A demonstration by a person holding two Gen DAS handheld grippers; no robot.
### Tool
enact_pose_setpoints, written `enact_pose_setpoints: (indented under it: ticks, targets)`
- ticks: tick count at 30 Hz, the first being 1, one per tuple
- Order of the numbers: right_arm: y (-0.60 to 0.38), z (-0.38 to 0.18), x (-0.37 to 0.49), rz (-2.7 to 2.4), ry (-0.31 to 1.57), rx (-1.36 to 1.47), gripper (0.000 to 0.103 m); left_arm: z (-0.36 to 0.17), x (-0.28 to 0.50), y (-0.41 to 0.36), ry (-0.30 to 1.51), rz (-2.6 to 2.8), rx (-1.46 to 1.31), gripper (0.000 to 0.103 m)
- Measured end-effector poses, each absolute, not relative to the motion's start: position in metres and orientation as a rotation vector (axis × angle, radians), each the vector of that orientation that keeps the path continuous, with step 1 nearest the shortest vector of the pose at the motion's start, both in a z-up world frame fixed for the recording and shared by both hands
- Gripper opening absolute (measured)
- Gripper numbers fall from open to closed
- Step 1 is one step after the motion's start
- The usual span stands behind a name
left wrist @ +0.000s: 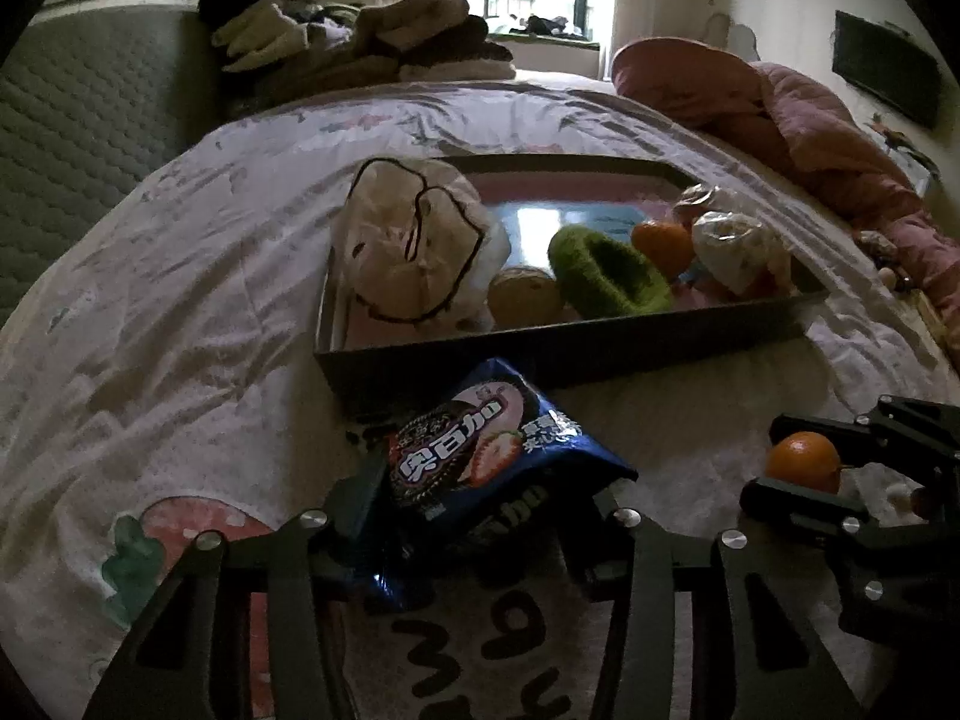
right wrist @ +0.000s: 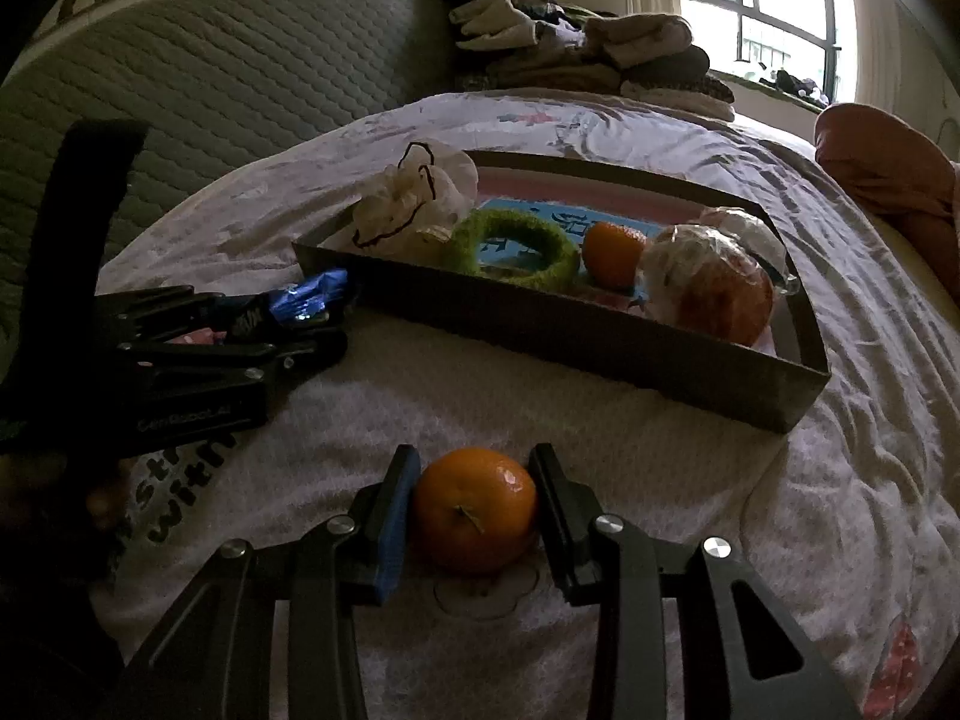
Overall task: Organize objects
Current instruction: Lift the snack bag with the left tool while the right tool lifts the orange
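Note:
My left gripper (left wrist: 486,510) is shut on a blue snack packet (left wrist: 486,456) with a strawberry picture, just in front of the dark tray (left wrist: 564,354) on the bed. It also shows in the right wrist view (right wrist: 324,324), with the packet (right wrist: 309,294) near the tray's left corner. My right gripper (right wrist: 474,504) is shut on an orange (right wrist: 474,510) resting on the bedsheet in front of the tray (right wrist: 576,336). The orange also shows in the left wrist view (left wrist: 803,461). The tray holds a white drawstring bag (left wrist: 414,246), a green fuzzy ring (left wrist: 606,270), another orange (right wrist: 612,255) and wrapped items (right wrist: 708,282).
A round yellowish item (left wrist: 522,300) lies in the tray. The bedsheet (left wrist: 180,276) is white with prints. Folded clothes (left wrist: 360,30) are stacked at the bed's far end. A pink duvet (left wrist: 810,120) lies at the right. A quilted mattress (right wrist: 210,96) stands at the left.

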State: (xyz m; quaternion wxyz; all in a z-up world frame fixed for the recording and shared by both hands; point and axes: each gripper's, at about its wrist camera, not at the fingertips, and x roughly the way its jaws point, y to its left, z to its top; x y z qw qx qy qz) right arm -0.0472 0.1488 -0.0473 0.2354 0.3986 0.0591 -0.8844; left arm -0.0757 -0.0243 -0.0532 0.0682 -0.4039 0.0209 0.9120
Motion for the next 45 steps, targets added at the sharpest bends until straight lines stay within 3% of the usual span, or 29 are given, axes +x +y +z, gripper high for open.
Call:
enact_pose_setpoints:
  ticks: [45]
  targets:
    - [0.163, 0.028, -0.08, -2.661, 0.093, 0.81, 0.038, 0.012, -0.086, 0.005, 0.025, 2.832, -1.013, 0.047]
